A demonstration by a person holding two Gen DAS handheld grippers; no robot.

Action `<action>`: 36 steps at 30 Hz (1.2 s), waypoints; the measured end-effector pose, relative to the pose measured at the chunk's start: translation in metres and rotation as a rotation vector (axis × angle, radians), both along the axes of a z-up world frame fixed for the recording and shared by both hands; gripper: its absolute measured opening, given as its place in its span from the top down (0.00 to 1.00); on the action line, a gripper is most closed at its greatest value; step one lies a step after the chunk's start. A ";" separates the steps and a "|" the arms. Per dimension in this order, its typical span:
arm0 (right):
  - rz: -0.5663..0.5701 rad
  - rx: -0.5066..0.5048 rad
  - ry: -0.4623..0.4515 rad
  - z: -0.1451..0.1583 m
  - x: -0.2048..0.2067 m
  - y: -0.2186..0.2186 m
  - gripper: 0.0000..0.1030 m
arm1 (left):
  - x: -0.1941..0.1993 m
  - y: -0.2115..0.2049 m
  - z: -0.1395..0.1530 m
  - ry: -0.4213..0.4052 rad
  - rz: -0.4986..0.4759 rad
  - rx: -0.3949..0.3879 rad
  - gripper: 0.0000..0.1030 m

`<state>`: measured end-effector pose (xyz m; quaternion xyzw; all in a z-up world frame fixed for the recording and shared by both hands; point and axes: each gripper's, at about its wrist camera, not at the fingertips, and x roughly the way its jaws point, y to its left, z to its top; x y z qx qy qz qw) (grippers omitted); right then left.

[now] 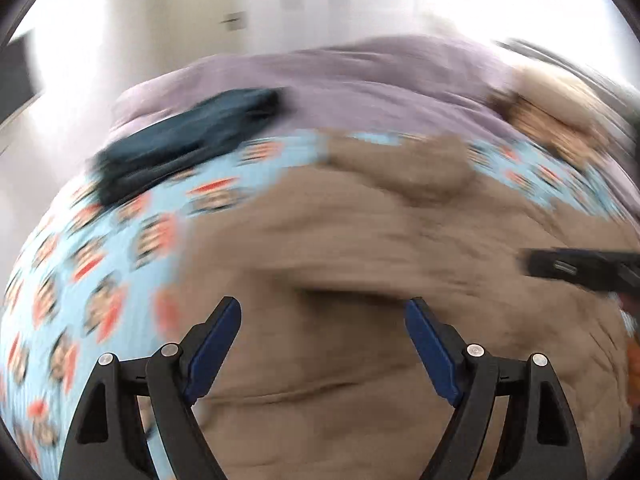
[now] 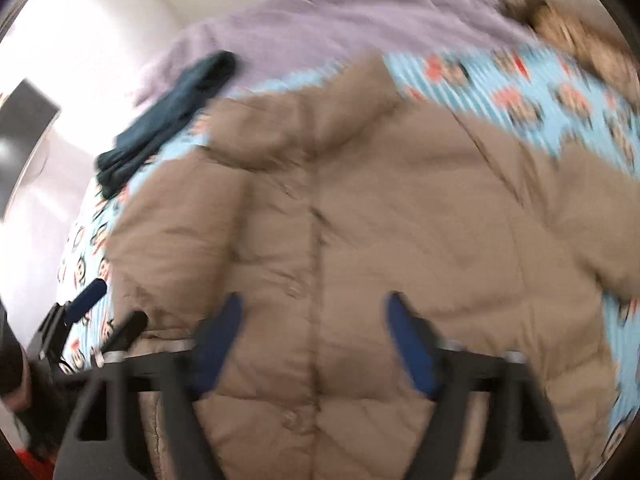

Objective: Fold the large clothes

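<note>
Left tool (image 1: 322, 306): we see its two blue-padded fingers (image 1: 218, 344) spread wide apart, released, nothing between them. It hangs over the tan puffer jacket (image 1: 360, 240), pointing down at the cloth; we cannot tell whether the tips touch it. The view is heavily blurred.

Right tool (image 2: 314, 302): likewise released, blue pads (image 2: 408, 340) well apart, nothing gripped. It hovers above the jacket's front, with the button placket (image 2: 316, 216) running up between the fingers. Two snaps show on that line, one near the fingers, one lower down.

Each tool shows in the other's view: the right one as a dark bar at the right edge of the left wrist view, the left one at the lower left of the right wrist view, off the jacket's edge over the sheet, with a hand behind it.

The jacket (image 2: 400, 220) lies spread on a bed, front side up, closed, collar end (image 2: 320, 120) away from us, one sleeve reaching out to the right. It rests on a light blue sheet (image 2: 500, 92) printed with orange-and-brown cartoon faces.

Beyond the sheet, a lilac blanket (image 2: 340, 16) covers the far part of the bed. A dark teal garment (image 2: 172, 112) lies crumpled at the far left, across the boundary of sheet and blanket, just beside the jacket's shoulder. A brown patterned item (image 2: 580, 32) sits at the far right; too blurred to name.
</note>
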<state>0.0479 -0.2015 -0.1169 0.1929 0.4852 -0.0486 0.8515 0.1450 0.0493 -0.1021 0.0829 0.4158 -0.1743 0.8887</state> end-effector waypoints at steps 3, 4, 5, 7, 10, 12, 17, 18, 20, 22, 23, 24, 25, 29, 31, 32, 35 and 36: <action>0.151 -0.121 -0.056 0.016 0.012 0.045 0.21 | 0.031 0.049 -0.021 0.088 0.197 -0.009 0.17; 0.203 -0.156 -0.068 0.018 0.016 0.059 0.21 | 0.037 0.060 -0.030 0.118 0.231 -0.020 0.17; 0.284 -0.224 -0.072 0.017 0.024 0.085 0.21 | 0.042 0.070 -0.040 0.148 0.262 -0.020 0.17; 0.382 -0.362 -0.058 0.008 0.035 0.120 0.21 | 0.046 0.076 -0.055 0.173 0.270 -0.004 0.17; 0.483 -0.579 -0.062 -0.012 0.056 0.165 0.21 | 0.044 0.071 -0.070 0.169 0.238 0.031 0.17; 0.487 -0.675 -0.065 -0.022 0.071 0.177 0.21 | 0.046 0.065 -0.073 0.161 0.230 0.047 0.17; 0.287 -0.634 -0.089 -0.014 0.094 0.138 0.30 | 0.043 0.064 -0.076 0.162 0.217 0.041 0.17; 0.219 -0.574 -0.095 -0.009 0.093 0.118 0.48 | 0.042 0.064 -0.075 0.166 0.211 0.038 0.17; 0.084 -0.419 -0.059 -0.009 0.088 0.075 0.83 | 0.042 0.065 -0.072 0.181 0.194 0.024 0.17; -0.033 -0.257 -0.014 -0.019 0.080 0.035 0.88 | 0.049 0.069 -0.065 0.206 0.156 -0.031 0.17; -0.112 -0.126 0.008 -0.030 0.071 0.005 0.88 | 0.053 0.072 -0.061 0.216 0.139 -0.070 0.17; -0.157 -0.037 0.028 -0.040 0.065 -0.013 0.88 | 0.060 0.076 -0.057 0.228 0.130 -0.111 0.17; -0.180 0.018 0.040 -0.047 0.061 -0.024 0.88 | 0.068 0.081 -0.054 0.245 0.127 -0.155 0.17; -0.251 0.211 0.045 -0.073 0.038 -0.053 0.88 | 0.116 0.101 -0.061 0.392 0.145 -0.360 0.17; -0.255 0.233 0.037 -0.075 0.035 -0.055 0.88 | 0.136 0.098 -0.073 0.469 0.139 -0.408 0.17; -0.257 0.243 0.034 -0.076 0.035 -0.055 0.88 | 0.140 0.093 -0.076 0.494 0.131 -0.420 0.17; -0.267 0.264 0.029 -0.078 0.034 -0.059 0.88 | 0.139 0.067 -0.070 0.466 0.055 -0.368 0.52; -0.269 0.271 0.027 -0.078 0.033 -0.059 0.88 | 0.135 0.059 -0.068 0.448 0.024 -0.338 0.66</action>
